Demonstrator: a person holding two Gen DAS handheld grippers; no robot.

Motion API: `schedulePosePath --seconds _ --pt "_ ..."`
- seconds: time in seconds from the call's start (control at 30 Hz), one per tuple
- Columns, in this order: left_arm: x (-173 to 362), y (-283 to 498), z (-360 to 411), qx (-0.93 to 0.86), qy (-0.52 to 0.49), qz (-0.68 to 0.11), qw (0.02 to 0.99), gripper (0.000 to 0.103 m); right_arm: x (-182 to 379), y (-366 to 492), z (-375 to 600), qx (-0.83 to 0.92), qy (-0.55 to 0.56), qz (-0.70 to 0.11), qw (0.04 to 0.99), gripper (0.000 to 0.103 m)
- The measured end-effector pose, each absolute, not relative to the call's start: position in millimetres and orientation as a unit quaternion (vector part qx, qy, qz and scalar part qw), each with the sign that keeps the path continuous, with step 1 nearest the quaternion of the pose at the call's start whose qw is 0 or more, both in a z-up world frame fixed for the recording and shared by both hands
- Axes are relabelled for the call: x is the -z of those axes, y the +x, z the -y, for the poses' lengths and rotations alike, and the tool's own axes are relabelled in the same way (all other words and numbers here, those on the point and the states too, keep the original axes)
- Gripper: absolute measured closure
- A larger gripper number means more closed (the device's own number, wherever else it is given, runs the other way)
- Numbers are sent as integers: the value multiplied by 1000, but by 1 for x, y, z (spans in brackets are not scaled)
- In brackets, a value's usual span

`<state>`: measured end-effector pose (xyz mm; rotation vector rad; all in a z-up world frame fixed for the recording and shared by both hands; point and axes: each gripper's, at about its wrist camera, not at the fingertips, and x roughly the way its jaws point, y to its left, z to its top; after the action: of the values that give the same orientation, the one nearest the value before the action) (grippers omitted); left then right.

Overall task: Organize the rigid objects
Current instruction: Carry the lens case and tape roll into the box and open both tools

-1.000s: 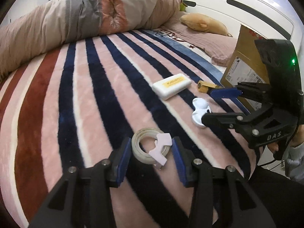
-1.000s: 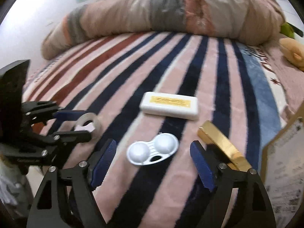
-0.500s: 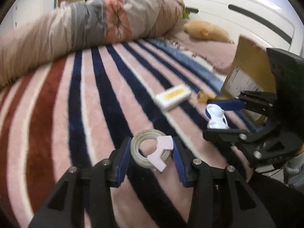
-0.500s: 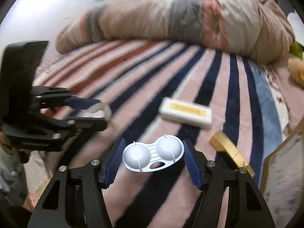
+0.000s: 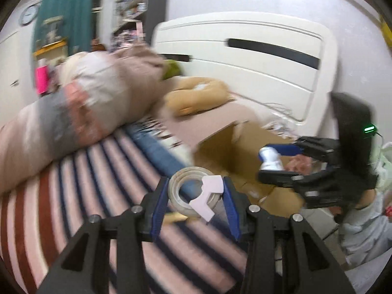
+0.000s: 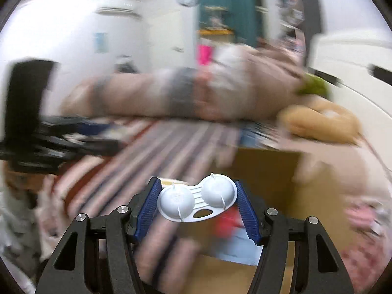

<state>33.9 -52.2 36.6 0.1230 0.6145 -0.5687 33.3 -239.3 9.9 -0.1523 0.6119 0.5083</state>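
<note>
Left gripper point(image 5: 196, 196) clamps a clear tape roll point(image 5: 189, 191) with white tab, held between its blue pads. Right gripper point(image 6: 197, 205) clamps a white double-dome case point(image 6: 196, 199), lifted above the striped bed point(image 5: 73, 196).

black angular frames with silver screw heads are being shown on the left gripper point(image 5: 196, 198) and right gripper point(image 6: 197, 203). blue ribbed pads point(image 6: 247, 216) are being carried inside the fingers. a green light point(image 5: 369, 129) is being displayed on the right gripper's housing.

Readable text: none in either view; both are motion-blurred.
White label on the brown cardboard box point(image 6: 235, 245): print too smeared to read.
Round wall clock point(image 5: 27, 14): face shows no legible numerals.
</note>
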Motion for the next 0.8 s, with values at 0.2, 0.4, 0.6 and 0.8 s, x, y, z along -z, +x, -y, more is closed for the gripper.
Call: schedulePosePath --seconds 0.2,0.4,0.6,0.8 --pt "-39 93 146 308 117 -342 880 63 16 80 291 -189 -89 -346 915 44" --pt "-22 129 206 336 143 -388 846 63 29 91 288 -178 -148 -353 907 26" --pt "4 144 233 330 162 -424 828 62 31 79 303 -192 -116 -345 911 26" --pt "-10 127 229 318 169 -406 840 31 29 73 308 -206 -105 -347 909 26"
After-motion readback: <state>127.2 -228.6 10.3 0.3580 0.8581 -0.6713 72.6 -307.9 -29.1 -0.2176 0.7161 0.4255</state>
